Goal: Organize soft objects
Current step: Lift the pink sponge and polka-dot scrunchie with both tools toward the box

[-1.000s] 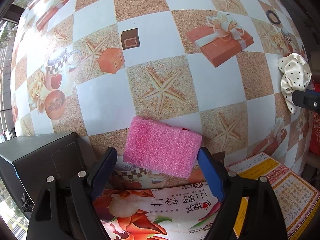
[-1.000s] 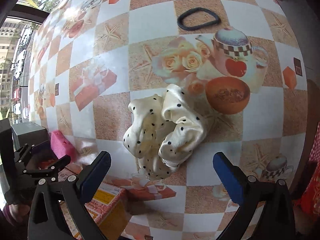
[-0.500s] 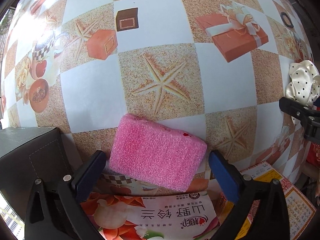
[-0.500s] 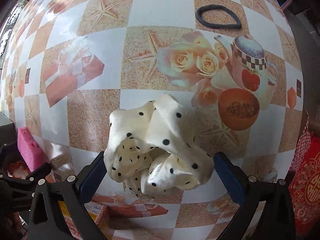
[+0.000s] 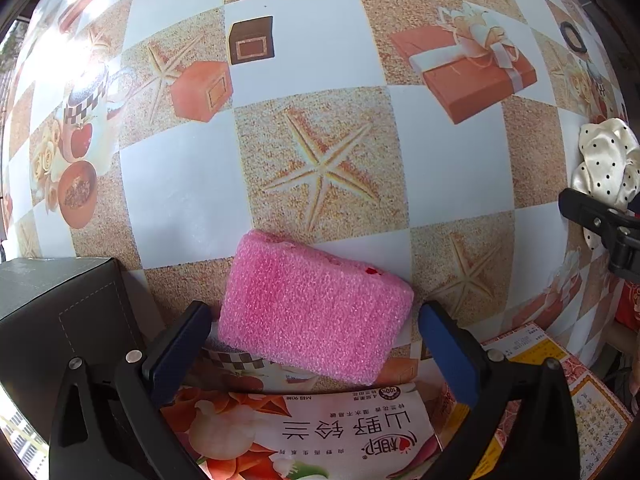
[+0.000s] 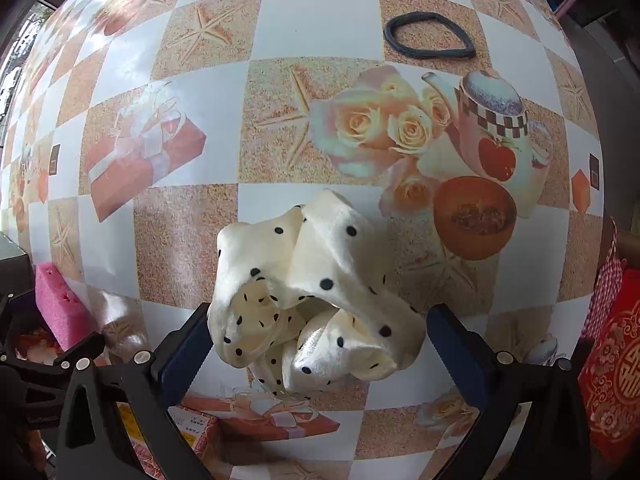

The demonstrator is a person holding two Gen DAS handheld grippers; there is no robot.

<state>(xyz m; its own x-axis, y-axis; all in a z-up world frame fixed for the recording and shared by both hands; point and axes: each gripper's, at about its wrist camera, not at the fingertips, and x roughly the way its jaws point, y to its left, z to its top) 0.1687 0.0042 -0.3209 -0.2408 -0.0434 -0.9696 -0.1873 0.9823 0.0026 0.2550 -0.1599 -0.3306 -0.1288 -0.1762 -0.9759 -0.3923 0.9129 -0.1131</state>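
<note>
Tablecloth [image 5: 180,184] beneath down-pointed left gripper [image 5: 316,344]

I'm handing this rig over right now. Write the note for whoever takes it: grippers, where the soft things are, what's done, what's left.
Left gripper: open, its jaws have just been opening; the pink sponge lies between the fingers, ungripped.
Right gripper: open, fingers either side of the cream polka-dot scrunchie; its left finger looks close to the fabric, no squeeze visible.
Both soft items lie on the patterned tablecloth. A black ring lies farther off, untouched. A dark box stands left of the sponge.
Done: both grippers lined up.
Left: close, lift, and put each away.
</note>
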